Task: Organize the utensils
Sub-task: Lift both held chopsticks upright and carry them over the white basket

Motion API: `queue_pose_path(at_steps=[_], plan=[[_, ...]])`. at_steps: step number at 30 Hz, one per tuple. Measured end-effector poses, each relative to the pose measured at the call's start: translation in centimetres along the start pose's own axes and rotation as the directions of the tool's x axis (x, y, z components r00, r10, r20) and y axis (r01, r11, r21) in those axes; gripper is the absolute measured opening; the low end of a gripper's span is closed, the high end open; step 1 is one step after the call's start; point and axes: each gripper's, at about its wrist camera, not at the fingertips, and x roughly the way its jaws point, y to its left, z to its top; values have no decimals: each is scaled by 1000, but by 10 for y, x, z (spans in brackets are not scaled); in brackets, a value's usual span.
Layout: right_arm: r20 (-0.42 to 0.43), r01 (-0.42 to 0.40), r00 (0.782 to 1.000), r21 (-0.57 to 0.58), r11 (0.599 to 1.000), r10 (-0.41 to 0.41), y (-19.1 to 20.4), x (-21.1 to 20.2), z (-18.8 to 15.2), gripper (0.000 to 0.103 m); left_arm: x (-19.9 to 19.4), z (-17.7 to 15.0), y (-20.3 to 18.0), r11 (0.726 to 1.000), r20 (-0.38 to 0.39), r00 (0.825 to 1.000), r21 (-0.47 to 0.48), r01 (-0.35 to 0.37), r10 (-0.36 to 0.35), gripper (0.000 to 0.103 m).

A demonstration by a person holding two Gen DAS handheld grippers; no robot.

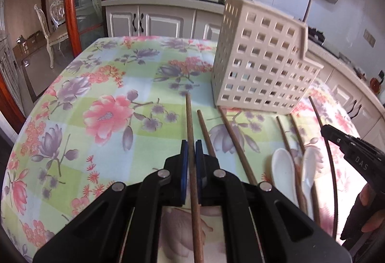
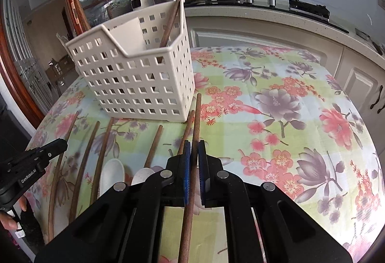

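Kitchen, floral tablecloth (image 1: 96, 85), and both grippers are loaded: left gripper (image 1: 191, 150) clamps a chopstick (image 1: 190, 123) running lengthwise between its pads, right gripper (image 2: 194, 150) pinches its own chopstick (image 2: 196, 118) the same way. Both sticks aim at the basket (image 2: 134, 80) just ahead; it sits up-right of the left, up-left of the right, which looks nearer. Spoons (image 1: 284, 166) and more chopsticks lie between them

Black left gripper (image 1: 192, 150), blue-padded jaws, silver pivot screws.
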Motion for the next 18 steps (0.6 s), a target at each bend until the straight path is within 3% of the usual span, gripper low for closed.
queue_pose_path(at_steps=[10, 18], plan=[[147, -39, 988, -36, 999, 44, 7, -63, 2, 7, -61, 3, -12, 1000, 128, 992, 29, 12, -15, 6], [234, -40, 971, -63, 997, 53, 9, -100, 0, 7, -97, -8, -28, 995, 209, 977, 82, -47, 29, 6]])
